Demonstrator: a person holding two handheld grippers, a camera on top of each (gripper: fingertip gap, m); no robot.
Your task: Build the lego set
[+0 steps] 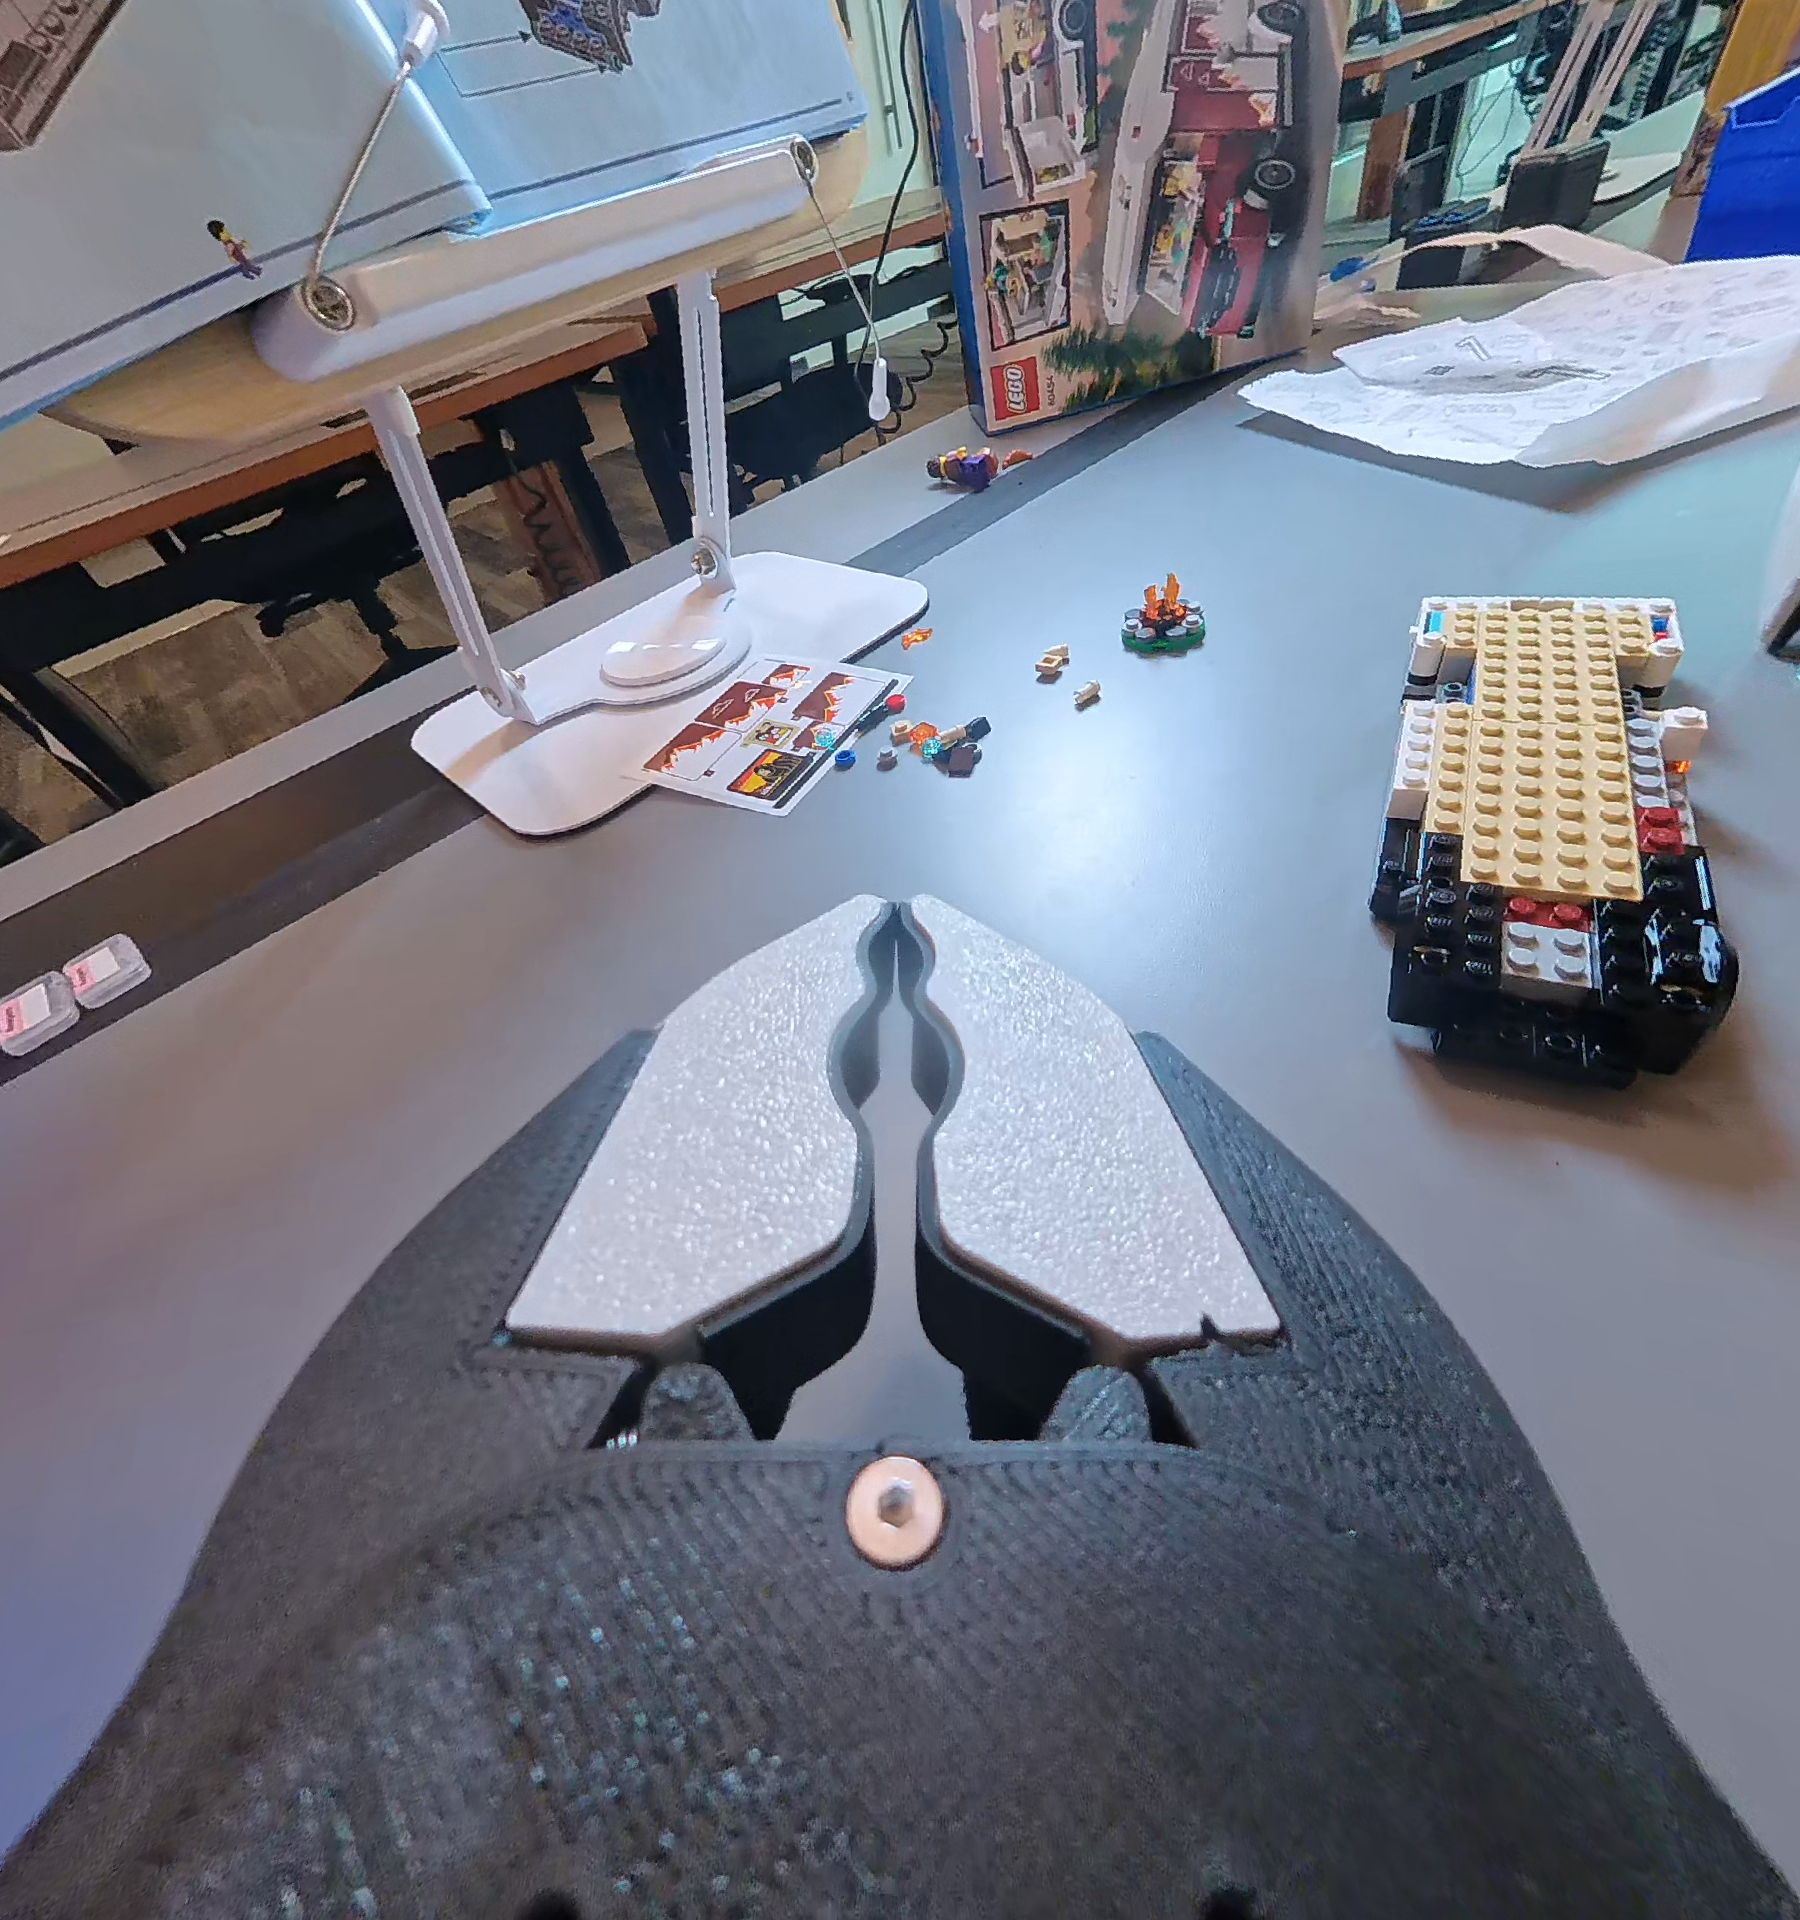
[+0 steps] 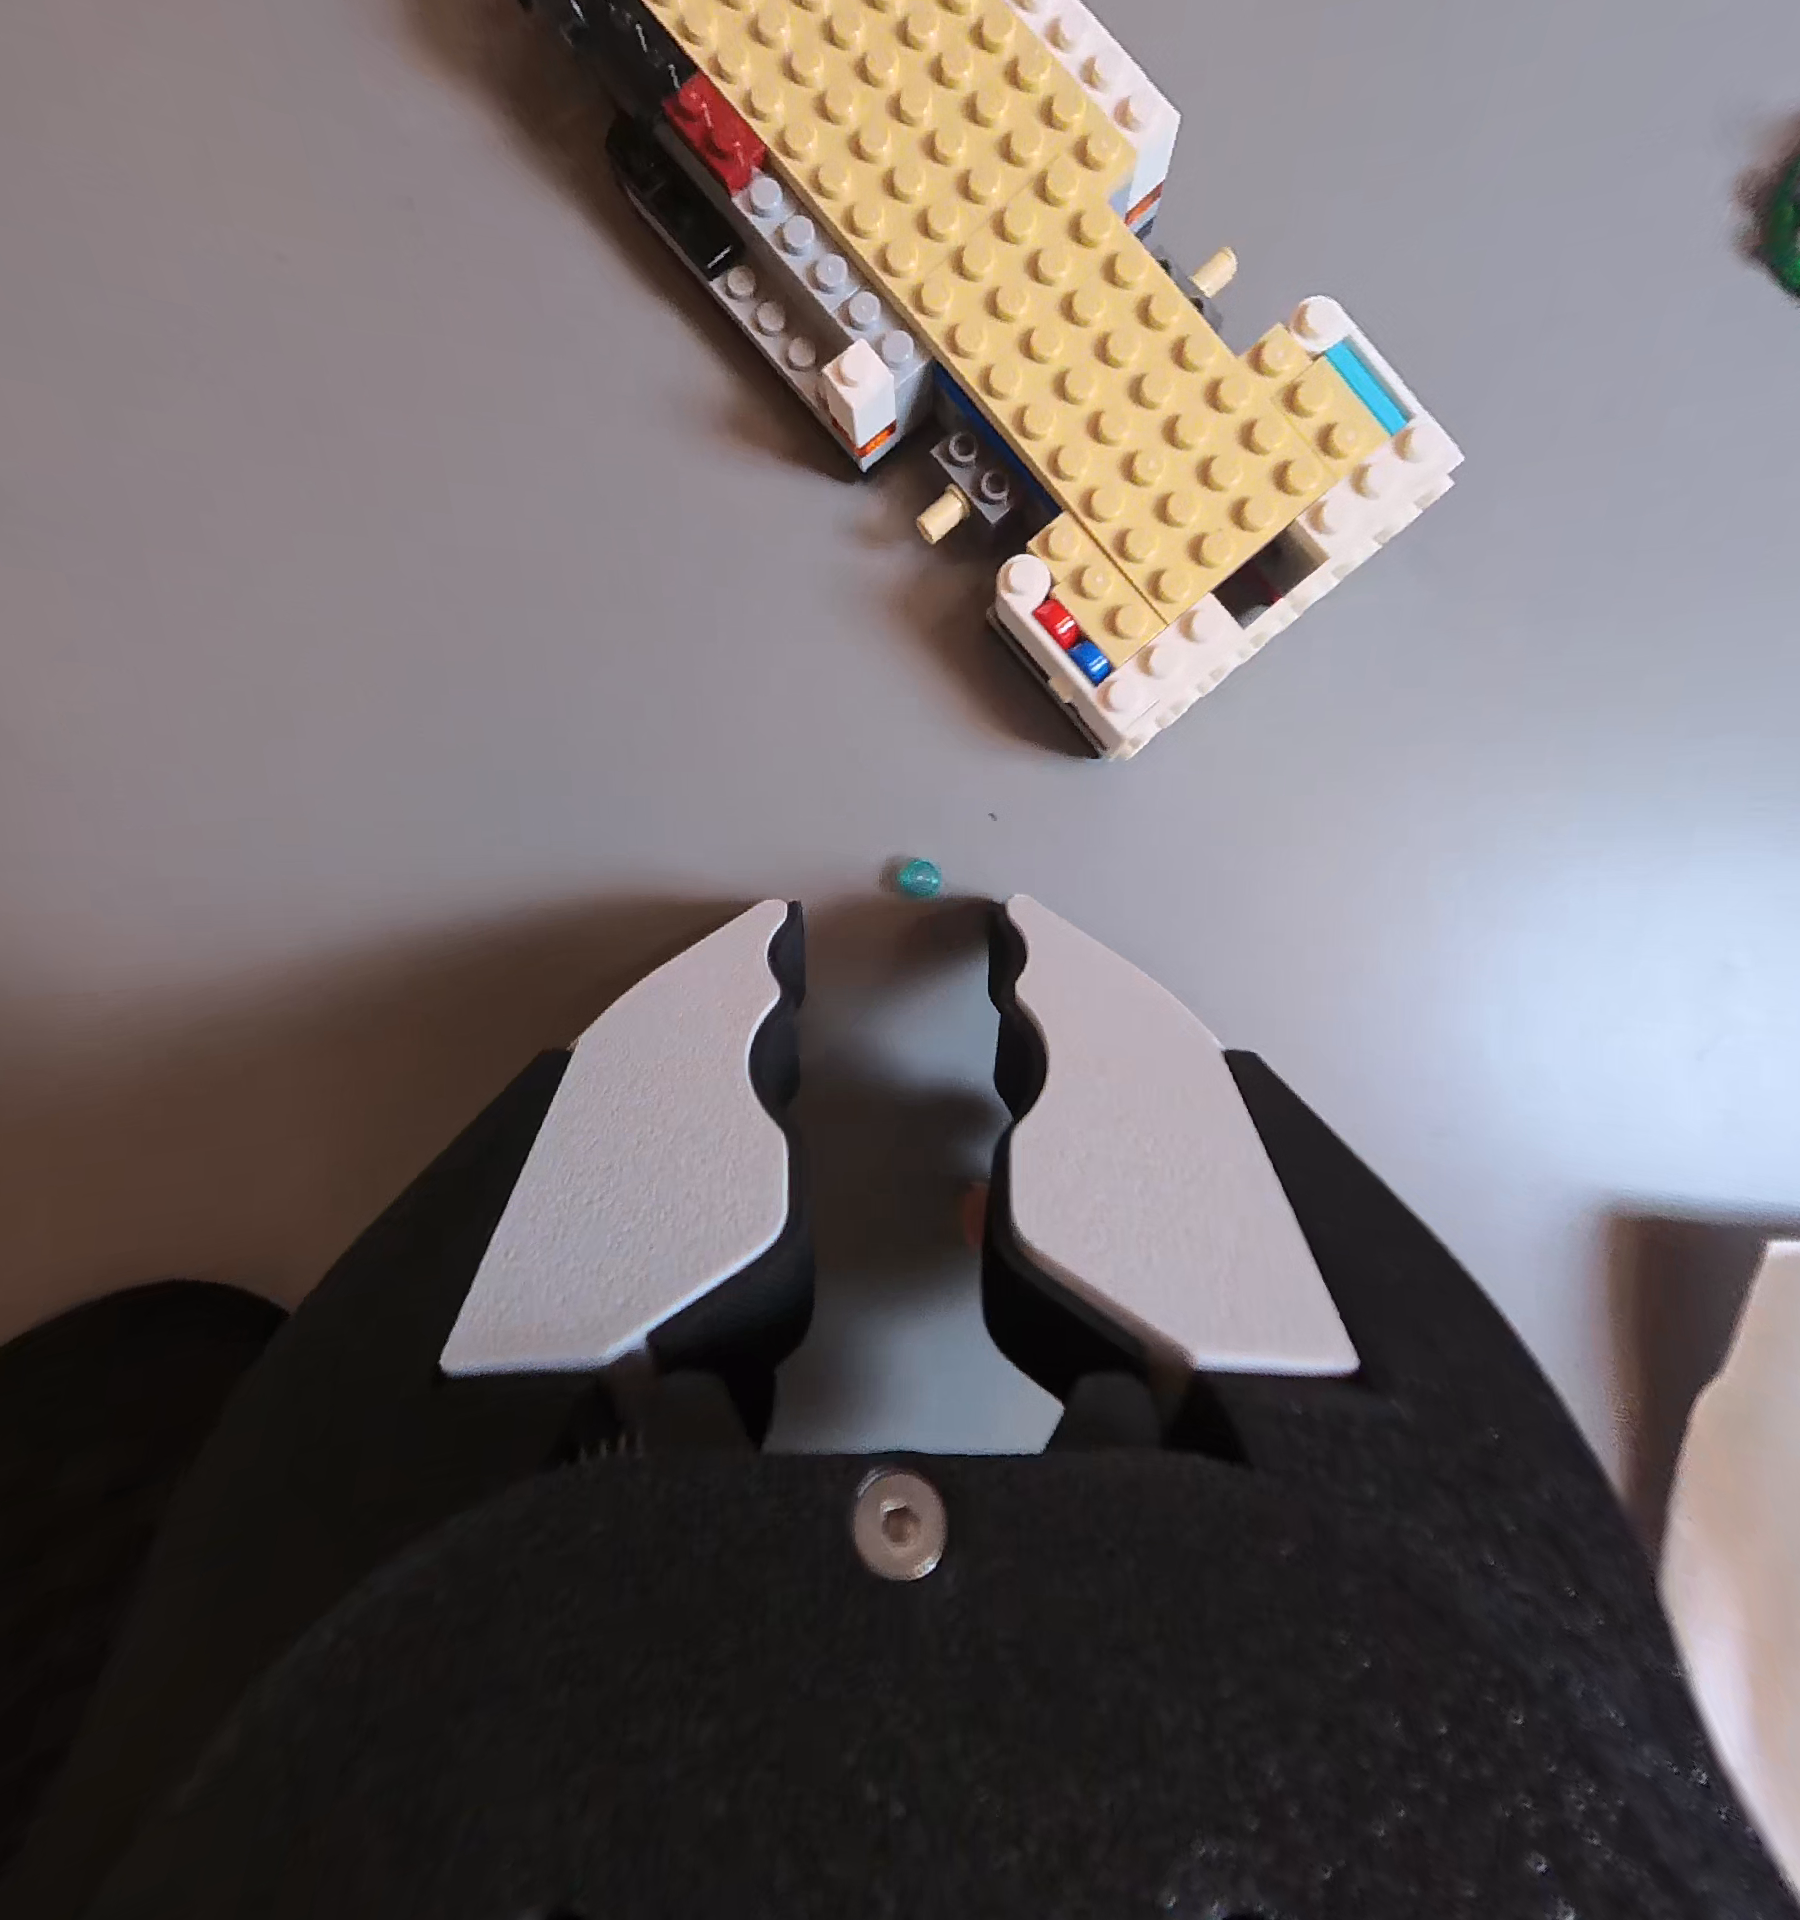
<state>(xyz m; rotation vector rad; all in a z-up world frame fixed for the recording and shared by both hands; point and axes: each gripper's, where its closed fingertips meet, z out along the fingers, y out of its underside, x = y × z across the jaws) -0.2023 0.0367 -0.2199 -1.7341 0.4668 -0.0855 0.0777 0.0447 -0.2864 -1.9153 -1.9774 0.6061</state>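
- Stretching under everything is a smooth, matte grey bench (image 1: 1135, 935), catching soft window glare.
- Leaning at the far edge is a printed cardboard toy box (image 1: 1124, 197) showing pictures of a red and white vehicle; its writing is left unread.
- Standing to the left is a white metal book stand (image 1: 563, 665) with a flat rounded base and thin hinged struts, propping up a pale blue instruction booklet (image 1: 252, 156).
- Lying at the far right are crumpled white paper bags (image 1: 1602, 364) with faint grey printing.
- Sitting flat on the bench is a studded brick-built vehicle base (image 2: 1031, 343), tan plates on top, with white, black, red and grey bricks along the edges.
- Hovering low is the left claw (image 1: 901, 914), its pebbled grey fingers (image 1: 761, 1091) with wavy inner edges pressing together on nothing.
- Spreading open is the right claw (image 2: 894, 914), gripping nothing.
- Resting beside the stand's base is a glossy sticker sheet (image 1: 771, 738), with loose tiny bricks (image 1: 927, 738) scattered beside it.
- Lying just beyond the right claw's tips, touching neither, is a tiny translucent teal round stud (image 2: 917, 879).
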